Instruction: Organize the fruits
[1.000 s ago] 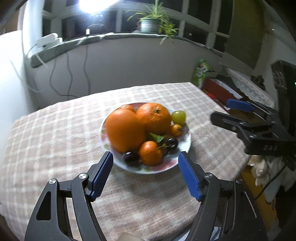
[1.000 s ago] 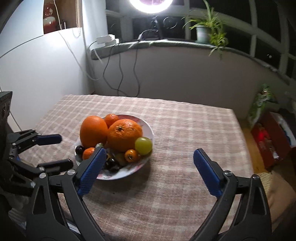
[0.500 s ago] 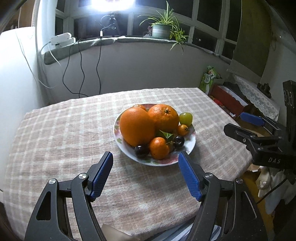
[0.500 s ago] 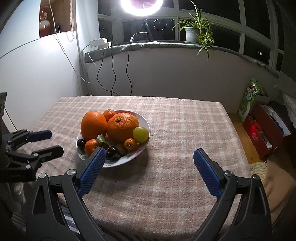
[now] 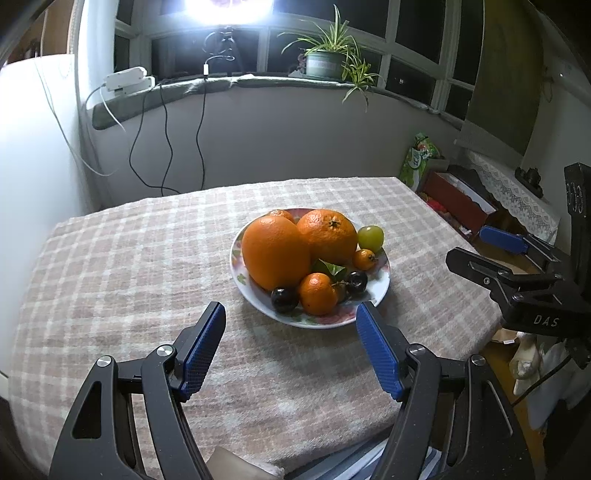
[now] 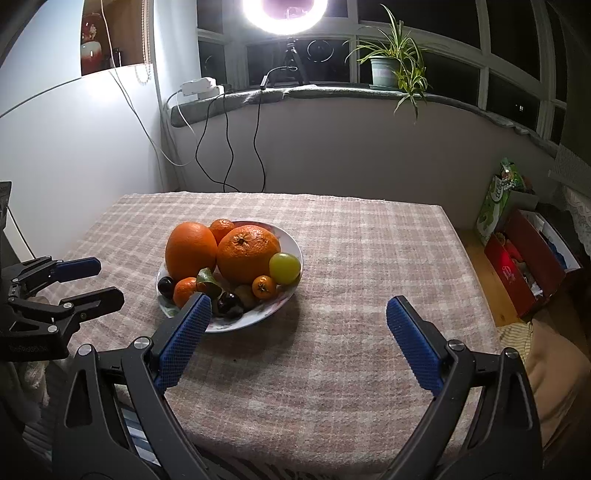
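Note:
A floral plate (image 5: 384, 273) (image 6: 291, 243) stands mid-table, piled with fruit: two big oranges (image 5: 275, 251) (image 6: 248, 253), small mandarins (image 5: 317, 293), a green grape (image 5: 370, 237) (image 6: 284, 267), a tiny orange tomato (image 6: 264, 287) and dark cherries (image 5: 284, 299). My left gripper (image 5: 291, 321) is open just short of the plate's near rim, with nothing between its blue pads. My right gripper (image 6: 299, 314) is also open and holds nothing, over bare cloth to the right of the plate. Each gripper shows side-on in the other's view.
The table wears a pink checked cloth (image 5: 129, 266). Beyond the table's right edge stand a red box (image 6: 524, 266) and a green bag (image 6: 498, 199) on the floor. A sill with a potted plant (image 6: 388, 70), cables and a ring light (image 6: 284, 14) runs behind.
Both views have drawn back from the table and tilted up a little. The plate now looks smaller and farther from both grippers. Both stay open.

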The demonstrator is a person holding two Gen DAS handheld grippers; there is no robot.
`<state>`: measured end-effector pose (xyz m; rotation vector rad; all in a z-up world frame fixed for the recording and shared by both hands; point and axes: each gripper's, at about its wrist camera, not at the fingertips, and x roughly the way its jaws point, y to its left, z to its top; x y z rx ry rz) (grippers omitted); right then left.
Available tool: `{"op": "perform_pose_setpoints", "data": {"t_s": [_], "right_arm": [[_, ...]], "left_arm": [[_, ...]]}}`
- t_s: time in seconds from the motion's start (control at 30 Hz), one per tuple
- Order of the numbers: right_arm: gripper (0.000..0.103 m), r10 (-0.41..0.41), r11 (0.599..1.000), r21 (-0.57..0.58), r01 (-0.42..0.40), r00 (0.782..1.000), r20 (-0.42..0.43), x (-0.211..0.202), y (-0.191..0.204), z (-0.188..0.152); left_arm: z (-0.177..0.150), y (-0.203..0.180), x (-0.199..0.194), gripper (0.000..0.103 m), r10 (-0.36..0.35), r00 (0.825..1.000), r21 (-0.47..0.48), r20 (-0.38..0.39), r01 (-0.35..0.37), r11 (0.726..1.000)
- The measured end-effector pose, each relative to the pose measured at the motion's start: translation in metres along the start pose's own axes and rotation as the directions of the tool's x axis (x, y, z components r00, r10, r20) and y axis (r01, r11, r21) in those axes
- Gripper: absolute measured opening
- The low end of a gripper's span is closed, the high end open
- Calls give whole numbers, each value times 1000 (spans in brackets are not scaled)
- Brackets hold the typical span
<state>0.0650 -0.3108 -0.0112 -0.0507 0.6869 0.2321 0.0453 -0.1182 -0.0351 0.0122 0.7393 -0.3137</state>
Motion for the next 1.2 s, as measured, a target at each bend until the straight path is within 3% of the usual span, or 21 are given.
{"op": "perform_pose_setpoints", "data": {"t_s": [1.2], "right_arm": [[98,18,1000,20,-17,1000,-16,4,-2,-4]], "left_arm": [[1,1,-2,74,14,1000,1,25,-14,1000]]}}
